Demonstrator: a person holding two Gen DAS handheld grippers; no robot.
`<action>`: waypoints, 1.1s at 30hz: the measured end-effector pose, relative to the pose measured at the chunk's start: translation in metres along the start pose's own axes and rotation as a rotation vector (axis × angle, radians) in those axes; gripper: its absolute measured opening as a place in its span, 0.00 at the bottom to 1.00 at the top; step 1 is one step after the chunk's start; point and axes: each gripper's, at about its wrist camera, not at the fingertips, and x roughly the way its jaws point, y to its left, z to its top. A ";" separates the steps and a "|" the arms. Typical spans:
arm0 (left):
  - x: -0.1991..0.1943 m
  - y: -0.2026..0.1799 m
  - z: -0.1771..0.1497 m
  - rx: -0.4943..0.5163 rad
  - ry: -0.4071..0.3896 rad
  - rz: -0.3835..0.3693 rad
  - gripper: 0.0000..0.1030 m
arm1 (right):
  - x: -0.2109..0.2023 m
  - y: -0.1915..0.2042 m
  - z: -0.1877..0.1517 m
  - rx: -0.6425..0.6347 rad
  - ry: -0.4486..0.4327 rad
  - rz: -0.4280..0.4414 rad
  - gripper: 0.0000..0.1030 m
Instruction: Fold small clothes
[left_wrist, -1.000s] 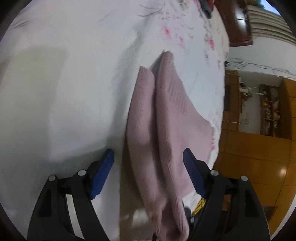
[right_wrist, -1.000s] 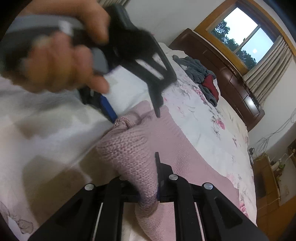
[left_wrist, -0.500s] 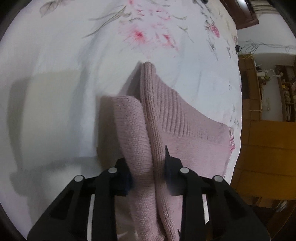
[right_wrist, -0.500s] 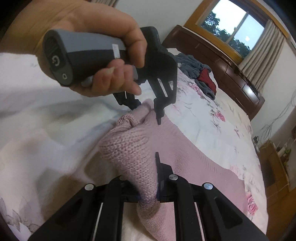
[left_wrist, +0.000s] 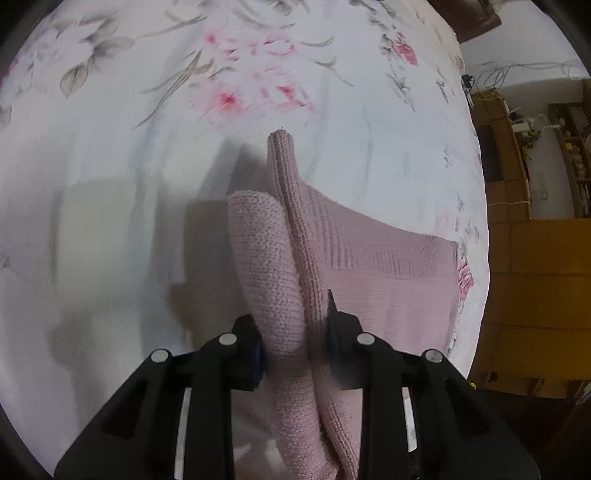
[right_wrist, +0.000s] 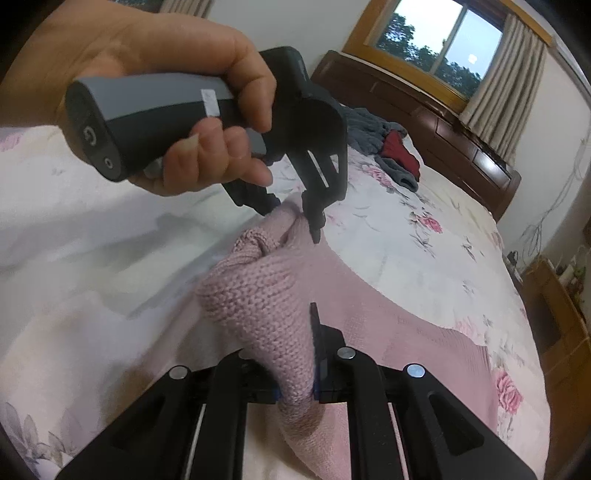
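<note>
The pink knit garment (left_wrist: 369, 266) was found lying on the floral bedspread (left_wrist: 147, 147), most of its body spread flat toward the bed's edge and one side drawn up into two raised ridges. The left gripper (left_wrist: 293, 345) was clenched on a bunched double fold of that side, knit filling the gap between its jaws. The right gripper (right_wrist: 295, 384) was likewise clenched on a gathered lump of the same edge, nearer the camera. In the right wrist view, the left tool was seen to be held by a hand (right_wrist: 177, 122) above the cloth, its tips pinching the far end of the raised edge.

The fabric was judged soft, limp and light, with a thick, loosely knitted texture. It was judged to stretch and sag between the two holds rather than keep a line, and to grip the pads well, so slipping was considered unlikely. Some snagging of the loose stitches on the finger tips was noted as a risk. Hold was judged best taken along the hem or side edge, at points well apart, so that the edge could be carried over evenly. A pile of grey and red clothes (right_wrist: 388, 144) was noted near the headboard (right_wrist: 424, 110), well apart from the work.
</note>
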 end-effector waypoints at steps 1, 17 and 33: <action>-0.002 -0.005 0.000 0.007 -0.003 0.004 0.24 | -0.003 -0.003 0.001 0.012 -0.003 0.000 0.10; -0.026 -0.122 -0.006 0.155 -0.031 0.121 0.24 | -0.050 -0.071 -0.001 0.212 -0.051 0.000 0.10; 0.006 -0.220 -0.020 0.249 -0.023 0.157 0.24 | -0.071 -0.139 -0.030 0.331 -0.054 -0.034 0.10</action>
